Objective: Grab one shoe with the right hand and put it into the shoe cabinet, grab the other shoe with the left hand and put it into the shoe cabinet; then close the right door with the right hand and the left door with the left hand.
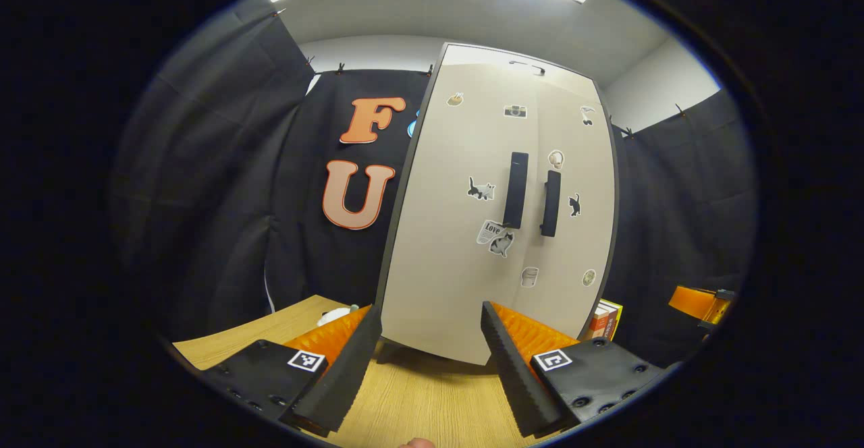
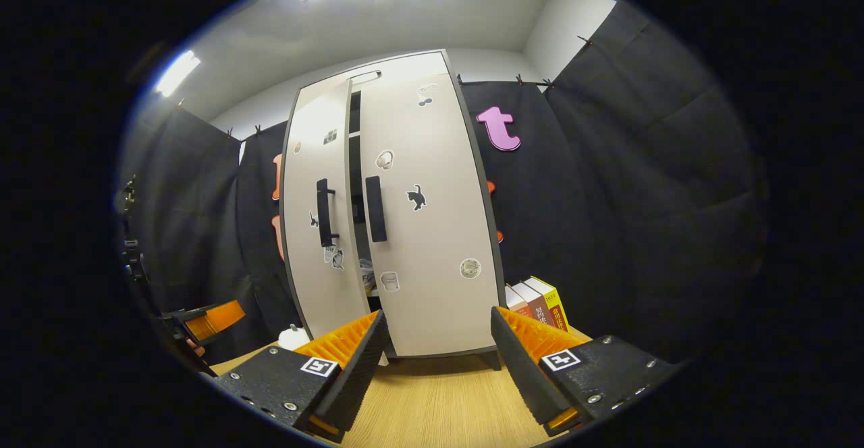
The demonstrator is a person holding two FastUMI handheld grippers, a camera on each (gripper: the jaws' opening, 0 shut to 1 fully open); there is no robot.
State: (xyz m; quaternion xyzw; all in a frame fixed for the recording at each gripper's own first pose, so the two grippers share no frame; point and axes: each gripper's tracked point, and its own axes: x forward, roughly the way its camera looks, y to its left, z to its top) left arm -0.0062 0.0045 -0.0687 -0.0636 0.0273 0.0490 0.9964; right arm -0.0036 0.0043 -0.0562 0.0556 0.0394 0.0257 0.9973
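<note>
While your left gripper (image 1: 428,353) is hovering with its jaws spread wide and holding nothing, the cabinet (image 1: 499,198) is standing upright on the table (image 1: 432,401) straight ahead, framed between your fingers and apart from them. Its long axis is running vertically. In the left gripper view both doors look shut, handles (image 1: 516,190) side by side. A sticker (image 1: 491,232) is reading "Love". Your right gripper (image 2: 435,357) is likewise wide open and empty, facing the cabinet (image 2: 418,232). From there the left door (image 2: 317,232) is sitting slightly ajar, a dark gap showing beside the right door (image 2: 432,245). Books (image 2: 540,303) are standing just beside the cabinet; their spines are too small to read.
</note>
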